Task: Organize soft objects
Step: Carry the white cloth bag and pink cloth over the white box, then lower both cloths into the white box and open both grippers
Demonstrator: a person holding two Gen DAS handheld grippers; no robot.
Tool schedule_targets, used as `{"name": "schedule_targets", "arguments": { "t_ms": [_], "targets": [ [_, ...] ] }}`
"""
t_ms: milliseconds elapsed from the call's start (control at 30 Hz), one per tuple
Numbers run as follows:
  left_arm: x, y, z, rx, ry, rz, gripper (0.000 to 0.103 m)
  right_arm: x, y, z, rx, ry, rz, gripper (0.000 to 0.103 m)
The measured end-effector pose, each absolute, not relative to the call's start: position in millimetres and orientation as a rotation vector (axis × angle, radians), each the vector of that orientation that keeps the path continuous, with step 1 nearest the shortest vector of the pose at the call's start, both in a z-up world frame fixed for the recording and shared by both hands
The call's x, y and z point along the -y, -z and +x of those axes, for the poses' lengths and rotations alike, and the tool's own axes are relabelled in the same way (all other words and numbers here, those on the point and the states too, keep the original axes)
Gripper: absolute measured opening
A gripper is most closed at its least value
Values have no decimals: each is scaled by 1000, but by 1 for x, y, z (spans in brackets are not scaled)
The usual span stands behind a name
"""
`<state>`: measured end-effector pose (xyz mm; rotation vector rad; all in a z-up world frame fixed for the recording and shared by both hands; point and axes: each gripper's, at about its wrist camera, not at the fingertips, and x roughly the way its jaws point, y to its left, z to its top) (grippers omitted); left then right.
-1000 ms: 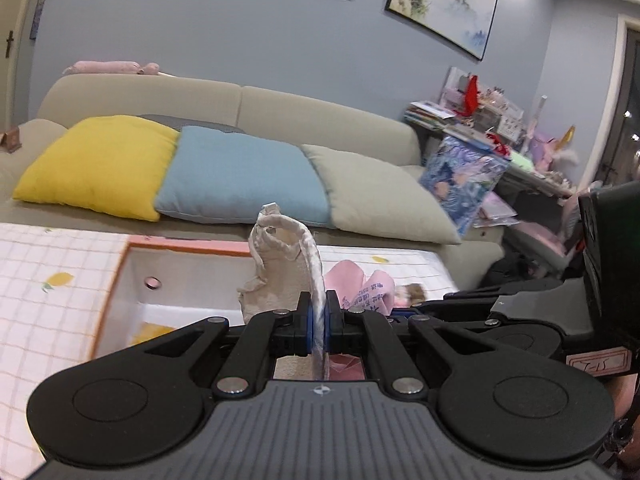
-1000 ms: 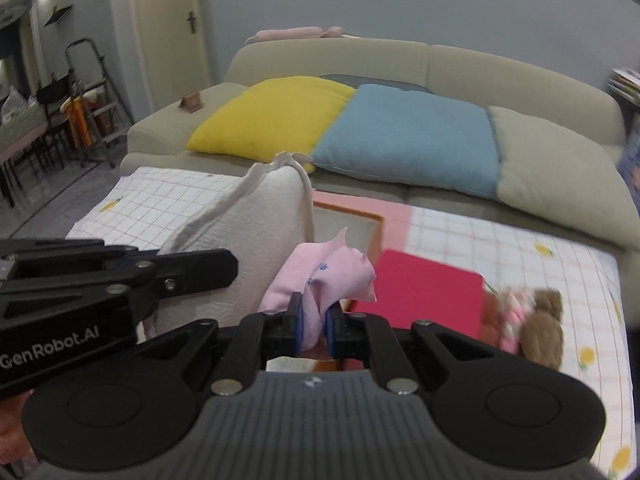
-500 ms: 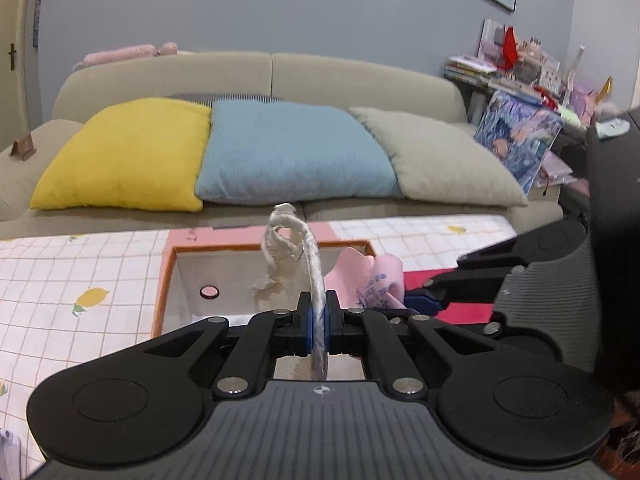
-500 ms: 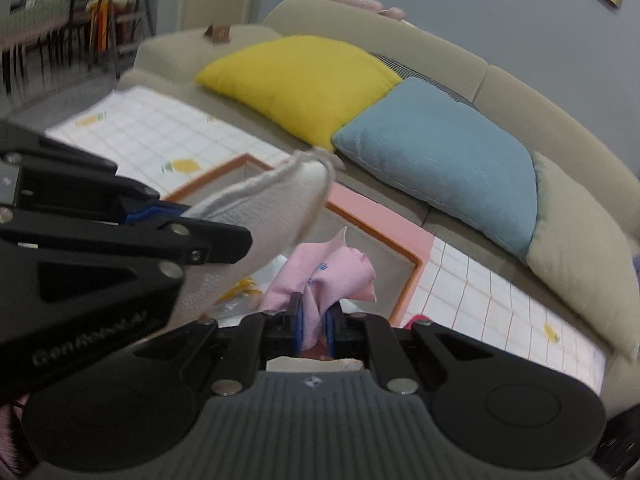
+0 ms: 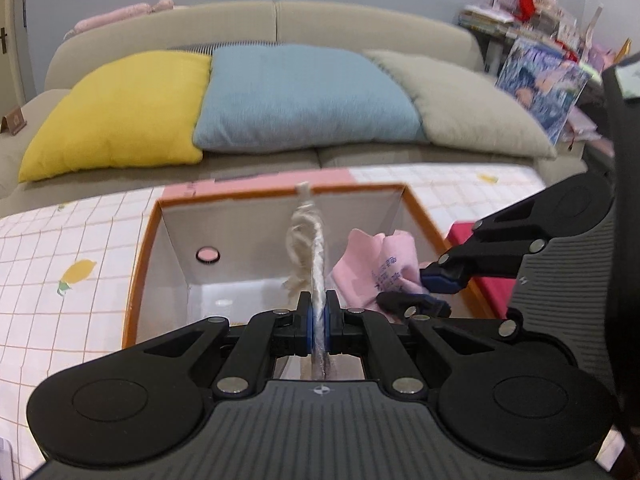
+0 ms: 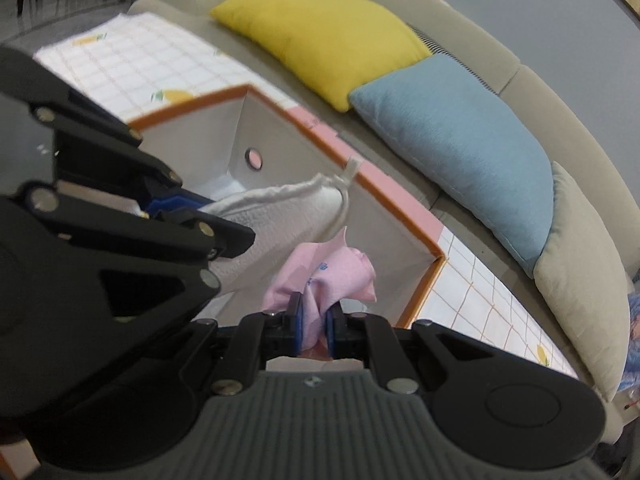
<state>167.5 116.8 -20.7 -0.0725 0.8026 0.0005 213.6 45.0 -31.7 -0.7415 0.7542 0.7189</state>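
left gripper (image 5: 319, 322) is clamped on a white cloth (image 5: 310, 248), which stands edge-on between the pads at frame centre. right gripper (image 6: 316, 326) is clamped on a pink cloth (image 6: 324, 276), bunched just above its pads at lower centre.

surface: a white tablecloth (image 5: 60, 248) with an orange grid and lemon prints. on it stands an open box (image 5: 168, 248), orange rim, white inside, with a round hole in its wall. room: a beige sofa (image 5: 360, 20) across the upper frame carries a yellow cushion (image 5: 116, 112), a blue cushion (image 5: 304, 96) and a grey-beige cushion (image 5: 460, 100); a cluttered shelf sits at upper right against a grey-blue wall.

both cloths hang over the box opening. in the left wrist view the pink cloth (image 5: 380, 264) lies right of centre, just beside the white cloth. in the right wrist view the white cloth (image 6: 280, 216) extends from centre left, above the pink one.
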Motion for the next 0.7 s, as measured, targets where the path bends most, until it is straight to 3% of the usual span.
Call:
{"name": "schedule_targets", "arguments": {
  "t_ms": [400, 533, 633, 700],
  "targets": [
    [-123, 47, 181, -919, -28, -71, 5, -49, 60, 227, -804, -726, -814, 9],
    [-123, 55, 188, -976, -44, -60, 7, -51, 65, 226, -785, -737, -847, 13],
    [-126, 56, 187, -983, -48, -75, 16, -51, 66, 226, -780, -755, -852, 18],
    [-127, 53, 184, -975, -49, -85, 29, -49, 66, 226, -770, -777, -851, 23]
  ]
}}
